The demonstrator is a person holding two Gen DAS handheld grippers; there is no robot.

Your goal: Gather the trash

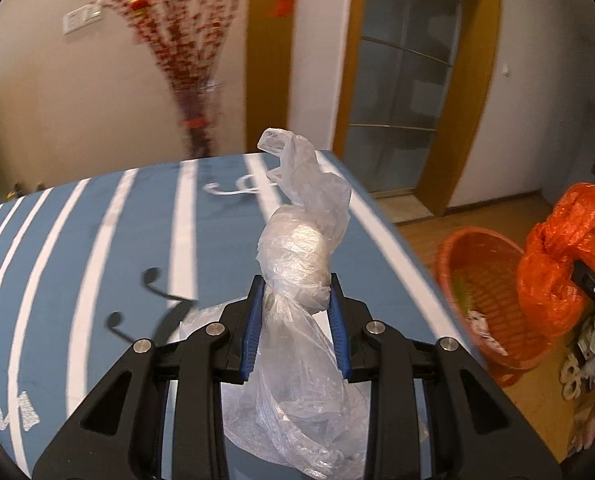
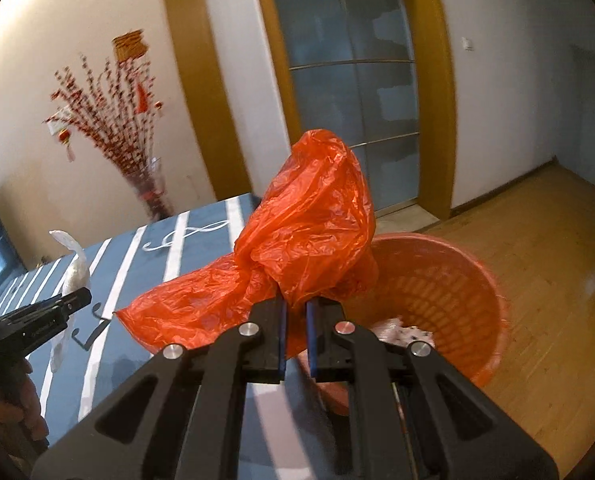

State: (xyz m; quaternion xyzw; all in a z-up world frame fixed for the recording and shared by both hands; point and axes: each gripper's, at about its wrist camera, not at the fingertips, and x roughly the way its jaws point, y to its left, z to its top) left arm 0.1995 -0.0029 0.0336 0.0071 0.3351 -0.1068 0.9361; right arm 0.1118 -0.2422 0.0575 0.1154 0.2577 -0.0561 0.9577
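Left hand-held gripper [image 1: 297, 300]: I hold clear bag [image 1: 297, 256], clamped, over desk [image 1: 117, 248] right edge. Right hand-held gripper [image 2: 295, 312]: pinches orange bag [image 2: 309, 216], thin fold only, above orange basket [image 2: 469, 280]. Risk: slippery film slides free, lands outside basket.

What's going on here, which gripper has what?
A person is clearing trash with two handheld grippers. The left gripper is shut on a clear plastic bag over the blue striped tablecloth. The right gripper is shut on an orange plastic bag, held near the orange basket on the floor, which already holds some scraps.
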